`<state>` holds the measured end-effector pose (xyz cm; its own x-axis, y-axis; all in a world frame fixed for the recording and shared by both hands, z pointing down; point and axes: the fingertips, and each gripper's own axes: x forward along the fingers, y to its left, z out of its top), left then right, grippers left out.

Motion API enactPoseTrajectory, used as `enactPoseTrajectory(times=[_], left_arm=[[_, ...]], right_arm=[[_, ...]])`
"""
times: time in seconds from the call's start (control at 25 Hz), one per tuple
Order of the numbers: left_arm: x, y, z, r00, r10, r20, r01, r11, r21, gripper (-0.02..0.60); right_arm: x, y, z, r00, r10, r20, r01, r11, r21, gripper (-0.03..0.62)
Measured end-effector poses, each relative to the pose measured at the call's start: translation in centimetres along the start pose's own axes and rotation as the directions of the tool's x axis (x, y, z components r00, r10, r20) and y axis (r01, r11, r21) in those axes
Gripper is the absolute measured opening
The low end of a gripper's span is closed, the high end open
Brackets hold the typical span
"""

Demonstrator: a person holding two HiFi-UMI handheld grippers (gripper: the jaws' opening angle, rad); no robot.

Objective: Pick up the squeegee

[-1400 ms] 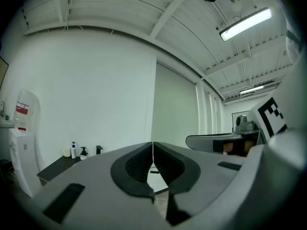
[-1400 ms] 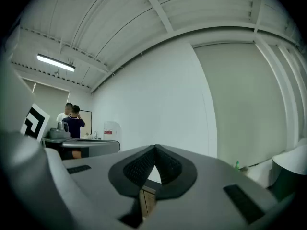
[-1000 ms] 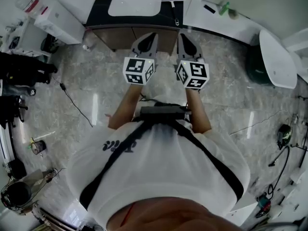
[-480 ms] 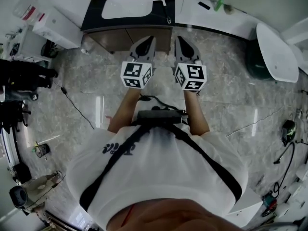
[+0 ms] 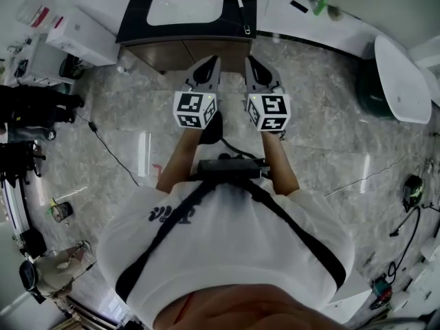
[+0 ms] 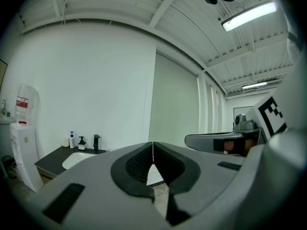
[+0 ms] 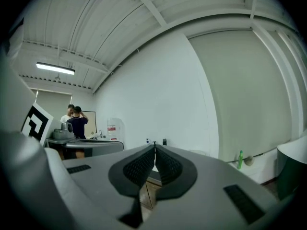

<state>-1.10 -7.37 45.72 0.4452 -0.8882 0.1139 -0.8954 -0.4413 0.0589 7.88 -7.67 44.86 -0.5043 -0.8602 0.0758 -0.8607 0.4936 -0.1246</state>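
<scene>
- Left gripper (image 5: 208, 66): jaws pressed together, nothing between them.
- Squeegee (image 5: 245, 16): lies on the far dark counter (image 5: 137, 25), just right of the white sink (image 5: 185, 5).
- Right gripper (image 5: 256, 69): jaws pressed together, empty, beside the left one.

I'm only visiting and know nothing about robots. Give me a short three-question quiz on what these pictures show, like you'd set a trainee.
1. True or false: the left gripper and the right gripper are both shut, with nothing between their jaws.
2. Where does the squeegee lie?
A) on the floor
B) on the dark countertop, right of the white basin
C) in the left gripper
3. Fill in: the bottle on the white ledge right of the countertop is ____ in colour.

Key: 1 true; 2 B; 3 green.
</scene>
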Motion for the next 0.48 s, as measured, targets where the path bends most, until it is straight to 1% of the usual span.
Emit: enactPoseTrajectory(times=[0.08, 0.2, 0.32, 0.48], left_arm=[[1.8, 1.9, -0.3, 1.0, 0.001, -0.004, -0.001, 1.0, -0.012, 0.012], [5.1, 4.7, 0.1, 1.0, -0.019, 0.002, 0.019, 1.0, -0.018, 0.012], [8.9, 8.4, 1.8, 0.999, -0.031, 0.024, 0.031, 0.999, -0.014, 0.012], [13.0, 13.8, 4.3, 0.997, -0.052, 0.058, 0.052, 0.999, -0.008, 0.012]], right_arm=[[2.2, -0.4, -0.3, 1.0, -0.008, -0.009, 0.008, 1.0, 0.001, 0.008], [6.3, -1.8, -0.1, 0.999, -0.032, -0.017, 0.032, 0.999, 0.004, 0.008], [11.6, -2.8, 1.1, 0.999, -0.03, -0.026, 0.03, 0.999, -0.01, 0.008], [18.3, -2.8, 2.9, 0.999, -0.026, -0.025, 0.026, 0.999, -0.027, 0.008]])
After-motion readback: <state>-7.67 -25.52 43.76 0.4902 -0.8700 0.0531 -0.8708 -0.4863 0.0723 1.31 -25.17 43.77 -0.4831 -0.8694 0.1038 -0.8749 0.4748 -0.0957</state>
